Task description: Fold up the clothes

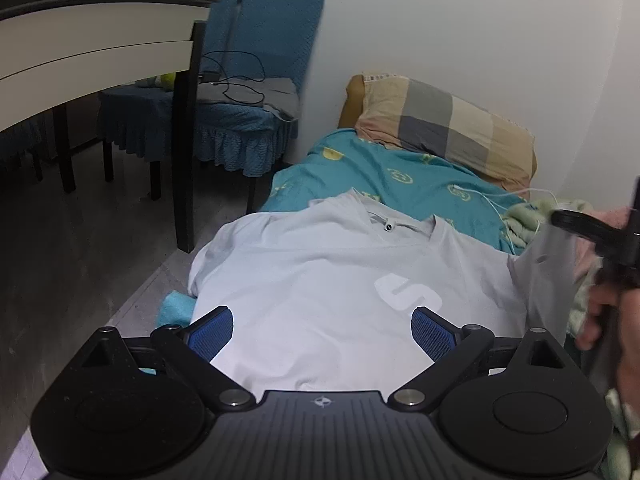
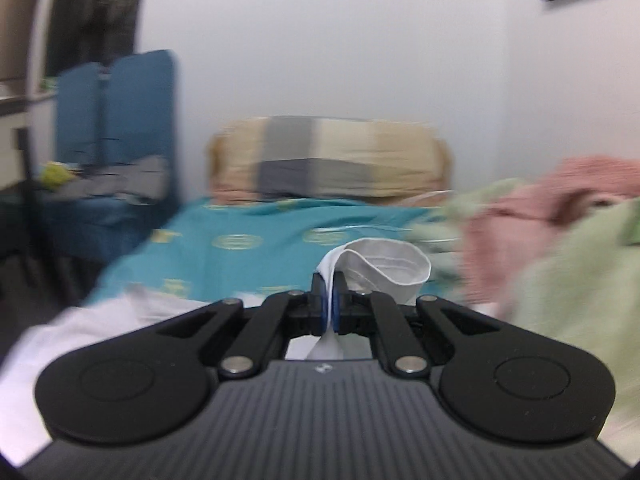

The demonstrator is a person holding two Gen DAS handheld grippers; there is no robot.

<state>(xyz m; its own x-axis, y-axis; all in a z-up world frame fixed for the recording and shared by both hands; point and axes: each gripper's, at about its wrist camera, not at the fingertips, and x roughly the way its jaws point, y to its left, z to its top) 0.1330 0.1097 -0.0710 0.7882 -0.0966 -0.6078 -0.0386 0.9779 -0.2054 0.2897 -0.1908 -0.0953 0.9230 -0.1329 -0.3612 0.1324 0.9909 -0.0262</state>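
Seen from the left wrist, a pale T-shirt [image 1: 340,280] is spread front-up across the near end of a bed [image 1: 400,176] covered in teal sheeting, its collar turned toward a checked pillow [image 1: 444,128] at the head end and one shoulder draped over the bed's left edge. The left hand-held gripper [image 1: 322,332] is held over the shirt's lower half with its blue pads wide apart and nothing between them. At the bed's right edge the shirt's sleeve side is raised off the sheet by the right hand-held gripper [image 1: 592,232], a hand [image 1: 608,312] visible on its grip. From the right wrist, the picture is blurred, yet the right hand-held gripper [image 2: 329,300] is seen clamped on a pinch of white cloth, the sleeve cuff [image 2: 384,268] curling above the pads; green and pink bedding [image 2: 560,232] is heaped along the right edge. The step in hand is judged to be the sleeve-side fold; the lifted edge would need to be carried inward across the chest and laid flat.
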